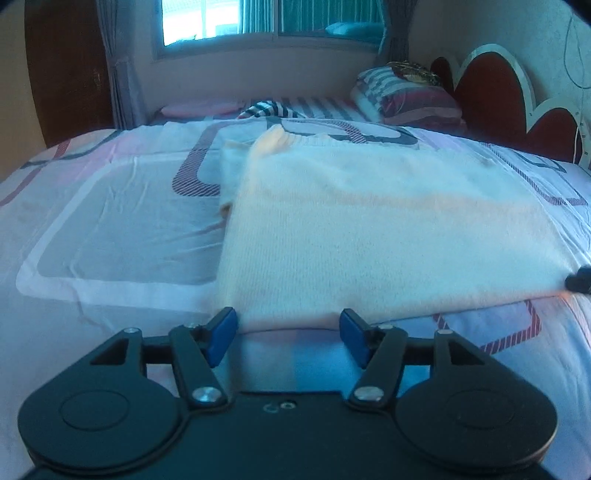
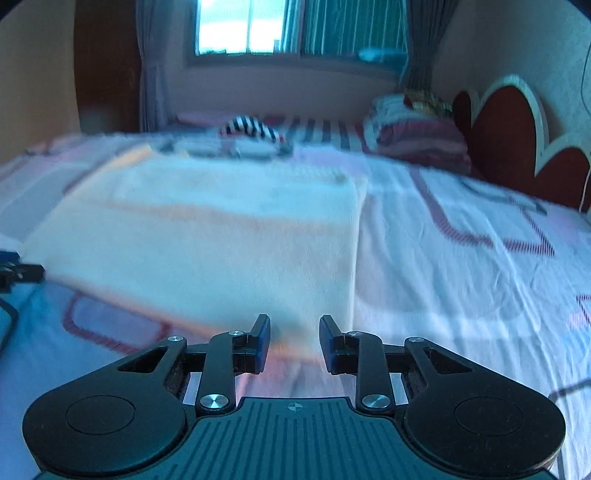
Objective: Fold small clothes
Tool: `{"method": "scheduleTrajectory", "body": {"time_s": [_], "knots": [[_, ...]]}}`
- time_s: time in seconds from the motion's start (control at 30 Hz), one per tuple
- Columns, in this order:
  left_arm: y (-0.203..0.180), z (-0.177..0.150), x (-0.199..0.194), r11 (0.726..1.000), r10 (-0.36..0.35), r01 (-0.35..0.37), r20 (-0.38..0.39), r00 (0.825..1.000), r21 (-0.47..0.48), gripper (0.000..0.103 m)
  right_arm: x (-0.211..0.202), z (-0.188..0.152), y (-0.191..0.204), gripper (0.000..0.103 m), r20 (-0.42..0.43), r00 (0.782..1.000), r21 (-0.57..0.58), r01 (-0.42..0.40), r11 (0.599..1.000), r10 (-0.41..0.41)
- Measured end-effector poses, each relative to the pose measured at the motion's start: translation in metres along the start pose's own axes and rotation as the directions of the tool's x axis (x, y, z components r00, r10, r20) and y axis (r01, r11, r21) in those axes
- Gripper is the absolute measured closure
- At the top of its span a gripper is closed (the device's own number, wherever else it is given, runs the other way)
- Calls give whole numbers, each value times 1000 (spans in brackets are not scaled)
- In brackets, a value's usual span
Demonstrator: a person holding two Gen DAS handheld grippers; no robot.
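Note:
A cream knitted garment (image 1: 369,221) lies folded flat on the patterned bed sheet (image 1: 110,221). My left gripper (image 1: 288,332) stands open at the garment's near left edge, and the hem lies just between its blue fingertips (image 1: 221,332) without being pinched. In the right wrist view the same garment (image 2: 207,236) fills the left half. My right gripper (image 2: 294,341) is open with a narrow gap, and the garment's near right corner sits just ahead of its tips. Each gripper shows at the edge of the other view, the right one (image 1: 580,280) and the left one (image 2: 14,273).
A striped cloth (image 1: 266,109) and stacked striped pillows (image 1: 406,96) lie at the far side of the bed. A red and white scalloped headboard (image 1: 495,96) runs along the right. A window (image 1: 236,18) with curtains is behind.

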State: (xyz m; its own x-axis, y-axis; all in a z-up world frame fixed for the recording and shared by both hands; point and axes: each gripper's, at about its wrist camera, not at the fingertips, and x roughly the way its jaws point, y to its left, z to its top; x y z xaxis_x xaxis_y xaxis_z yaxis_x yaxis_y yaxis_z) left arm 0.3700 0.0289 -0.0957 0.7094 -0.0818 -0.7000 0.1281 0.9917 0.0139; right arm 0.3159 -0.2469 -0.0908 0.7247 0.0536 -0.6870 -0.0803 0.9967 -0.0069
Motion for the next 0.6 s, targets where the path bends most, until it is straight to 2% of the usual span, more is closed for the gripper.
{"method": "scheduleTrajectory", "body": {"time_s": [0.03,0.2,0.37,0.47,0.53,0.6], "knots": [[0,-1,0,1000,0,0,0,1000,0,41,5,-4,0,74,-23,1000,-6,3,1000,-3],[-1,-1,1,1000,8,-8,1,1000,5,40,4,-2,-1,74,-28,1000,-8,2,1000,-3],[0,-2,1,1000,8,-8,4,1000,1,39,-9,6,2,74,35,999,8,-4,1000,3],[0,-3,1,1000,7,-7,3,1000,0,39,8,-2,1,74,-26,1000,1,17,1000,-17],[1,-4,1,1000,5,-5,3,1000,-6,38,9,-10,0,74,13,1000,-6,20,1000,-20],[2,-5,2,1000,2,-2,-2,1000,-17,37,9,-10,2,74,12,999,-18,31,999,-31]]}}
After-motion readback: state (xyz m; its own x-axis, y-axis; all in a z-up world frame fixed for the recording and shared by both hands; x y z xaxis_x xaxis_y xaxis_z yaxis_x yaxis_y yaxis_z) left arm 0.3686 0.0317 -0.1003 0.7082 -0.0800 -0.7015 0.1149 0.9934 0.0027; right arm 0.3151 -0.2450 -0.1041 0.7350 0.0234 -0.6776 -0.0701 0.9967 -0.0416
